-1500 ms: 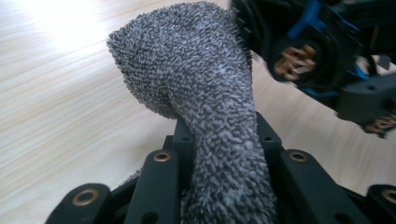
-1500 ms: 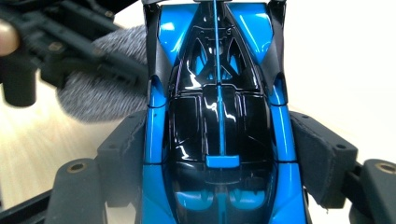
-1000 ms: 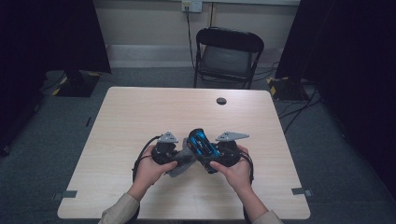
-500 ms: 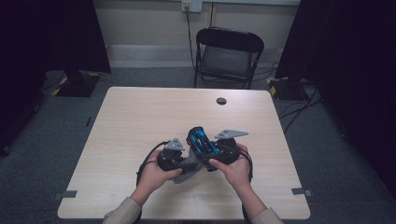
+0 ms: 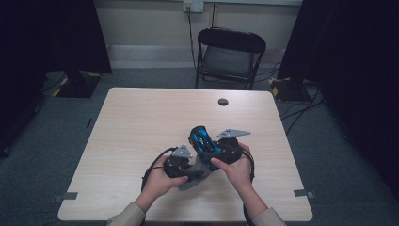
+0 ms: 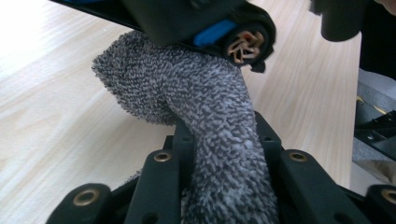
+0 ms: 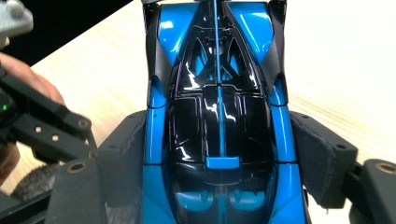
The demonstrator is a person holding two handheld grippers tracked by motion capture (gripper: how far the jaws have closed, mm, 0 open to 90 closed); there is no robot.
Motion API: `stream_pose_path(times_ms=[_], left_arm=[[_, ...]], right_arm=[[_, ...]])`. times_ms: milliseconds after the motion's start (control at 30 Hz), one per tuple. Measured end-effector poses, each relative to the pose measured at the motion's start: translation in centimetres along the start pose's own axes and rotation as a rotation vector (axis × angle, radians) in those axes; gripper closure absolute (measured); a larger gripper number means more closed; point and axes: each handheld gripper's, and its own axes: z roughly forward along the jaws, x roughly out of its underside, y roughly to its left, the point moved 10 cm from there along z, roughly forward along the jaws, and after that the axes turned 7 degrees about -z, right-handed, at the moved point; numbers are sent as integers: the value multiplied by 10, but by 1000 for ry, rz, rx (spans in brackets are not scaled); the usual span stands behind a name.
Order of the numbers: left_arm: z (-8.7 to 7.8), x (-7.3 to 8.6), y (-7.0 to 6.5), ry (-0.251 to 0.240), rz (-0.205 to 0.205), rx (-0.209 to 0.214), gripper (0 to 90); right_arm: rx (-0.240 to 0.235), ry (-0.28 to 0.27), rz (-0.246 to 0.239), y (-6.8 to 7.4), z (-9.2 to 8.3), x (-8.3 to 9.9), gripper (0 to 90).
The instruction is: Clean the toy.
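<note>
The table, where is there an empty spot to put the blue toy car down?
The table is bare across its far half, apart from a small black disc near the far edge, and along the left side. It is crowded at the near middle, where both hands hold the toy car and grey cloth.

So there's a glossy blue and black toy car, low racing-style body with a thin blue stripe down the middle, held up off the table, nose aimed around 11 o'clock in the high view. A grey nubby microfibre cloth is bunched into a thick twist, pressed against the car's underside at about 7 o'clock from it
</note>
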Motion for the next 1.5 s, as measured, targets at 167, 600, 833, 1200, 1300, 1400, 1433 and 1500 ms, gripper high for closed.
stream_pose_path(times_ms=[167,600,833,1200,1300,1400,1433,1500], left_arm=[[5,3,-5,10,10,15,699],[13,13,-18,56,47,56,698],[8,16,-5,63,23,22,698],[-19,6,36,23,-66,-92,694],[-23,5,46,20,-81,-112,693],[-27,2,54,5,-96,-131,693],[-28,1,55,5,-100,-135,693],[-31,-3,60,-4,-107,-147,693]], right_arm=[[5,-6,4,-2,0,-2,264],[11,-15,8,-5,1,-5,264],[5,-17,10,-5,0,-6,264],[-4,-20,-1,-2,-6,-1,264],[-9,-20,1,-1,-7,3,264],[-13,-20,1,1,-8,7,264],[-11,-19,-2,1,-8,8,264],[-15,-11,-7,2,-8,11,264]])
